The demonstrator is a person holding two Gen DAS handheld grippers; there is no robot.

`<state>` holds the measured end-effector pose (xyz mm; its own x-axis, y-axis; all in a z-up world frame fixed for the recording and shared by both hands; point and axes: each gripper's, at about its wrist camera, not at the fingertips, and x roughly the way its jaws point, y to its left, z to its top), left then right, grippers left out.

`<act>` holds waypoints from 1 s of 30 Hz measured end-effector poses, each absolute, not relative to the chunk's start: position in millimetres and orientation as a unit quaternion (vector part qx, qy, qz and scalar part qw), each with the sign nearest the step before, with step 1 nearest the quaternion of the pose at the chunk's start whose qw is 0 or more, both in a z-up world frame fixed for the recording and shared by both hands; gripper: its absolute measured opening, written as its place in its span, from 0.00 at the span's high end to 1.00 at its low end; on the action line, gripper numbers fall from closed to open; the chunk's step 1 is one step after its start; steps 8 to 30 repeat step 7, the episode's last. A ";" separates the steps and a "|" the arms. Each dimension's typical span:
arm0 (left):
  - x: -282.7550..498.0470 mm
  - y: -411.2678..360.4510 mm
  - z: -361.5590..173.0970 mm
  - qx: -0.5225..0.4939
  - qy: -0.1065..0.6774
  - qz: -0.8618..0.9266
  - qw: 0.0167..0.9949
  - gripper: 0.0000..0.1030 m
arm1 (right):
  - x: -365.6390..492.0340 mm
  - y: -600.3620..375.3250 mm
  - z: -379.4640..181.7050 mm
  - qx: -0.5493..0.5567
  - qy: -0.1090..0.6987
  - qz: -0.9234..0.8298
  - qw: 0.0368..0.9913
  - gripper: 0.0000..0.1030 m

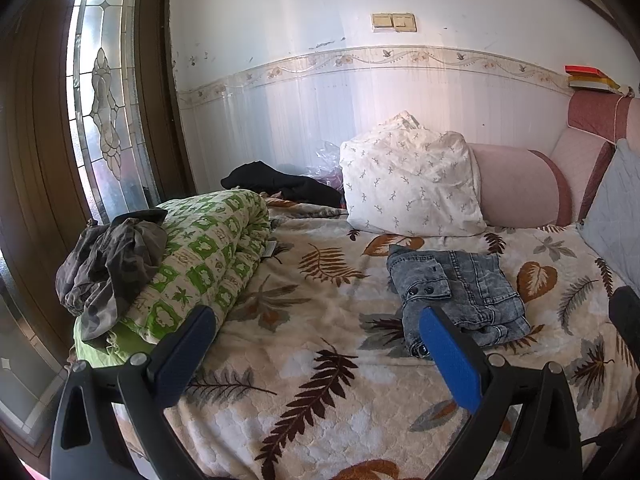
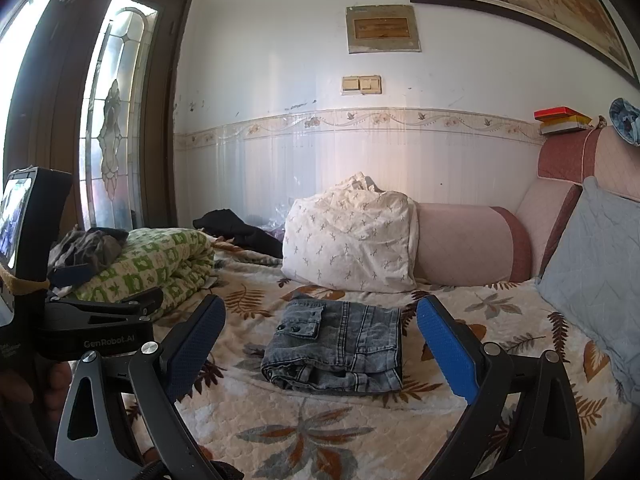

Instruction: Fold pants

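Grey denim pants [image 2: 336, 346] folded into compact stack on leaf-print bed blanket [image 2: 280, 420], just before white pillow [image 2: 352, 240], left gripper [image 1: 320, 344] fingers apart, empty, right gripper [image 2: 320, 340] fingers apart, empty, both clear of pants

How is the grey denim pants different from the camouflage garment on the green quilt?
The denim pants are folded into a compact rectangle; the camouflage garment is crumpled. The pants lie flat on the leaf-print blanket; the garment sits atop the rolled green quilt. Neither is held.

"GenRobot.AI" is printed on the left tool's [image 2: 100, 320] black body.
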<state>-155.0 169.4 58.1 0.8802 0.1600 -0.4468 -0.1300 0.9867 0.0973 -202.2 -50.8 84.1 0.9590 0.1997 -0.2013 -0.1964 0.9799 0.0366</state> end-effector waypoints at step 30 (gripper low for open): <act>-154.0 168.5 56.3 0.032 0.229 0.080 0.970 0.00 | -199.3 -50.4 82.3 0.008 0.106 0.100 0.989 0.05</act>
